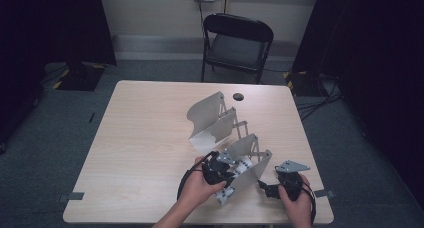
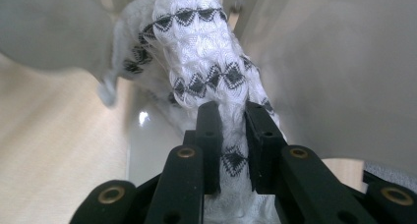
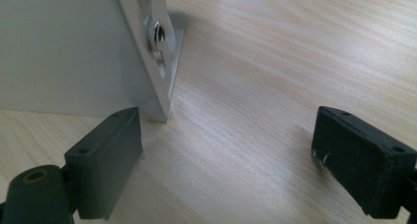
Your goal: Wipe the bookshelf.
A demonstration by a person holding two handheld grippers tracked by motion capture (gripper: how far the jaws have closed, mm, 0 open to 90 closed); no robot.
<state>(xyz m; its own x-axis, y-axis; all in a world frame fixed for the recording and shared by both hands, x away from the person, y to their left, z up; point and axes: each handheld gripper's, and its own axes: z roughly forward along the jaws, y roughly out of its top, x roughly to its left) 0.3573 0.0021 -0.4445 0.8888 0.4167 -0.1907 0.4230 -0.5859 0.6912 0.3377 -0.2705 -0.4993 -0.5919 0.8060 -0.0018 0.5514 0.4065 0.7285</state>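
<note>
Two grey metal racks (image 1: 212, 120) stand on the desk (image 1: 145, 153) in the high view, the left claw (image 1: 220, 169) at the nearer one. Its own view reveals it pinching a white patterned sock (image 2: 206, 62), stretching lengthwise away from the jaws. Beside the rack's foot (image 3: 164, 81), the right claw (image 3: 228, 157) is spread.

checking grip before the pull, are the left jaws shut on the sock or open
Shut on the sock: the left gripper pinches the patterned white knit between both black jaws.
</note>
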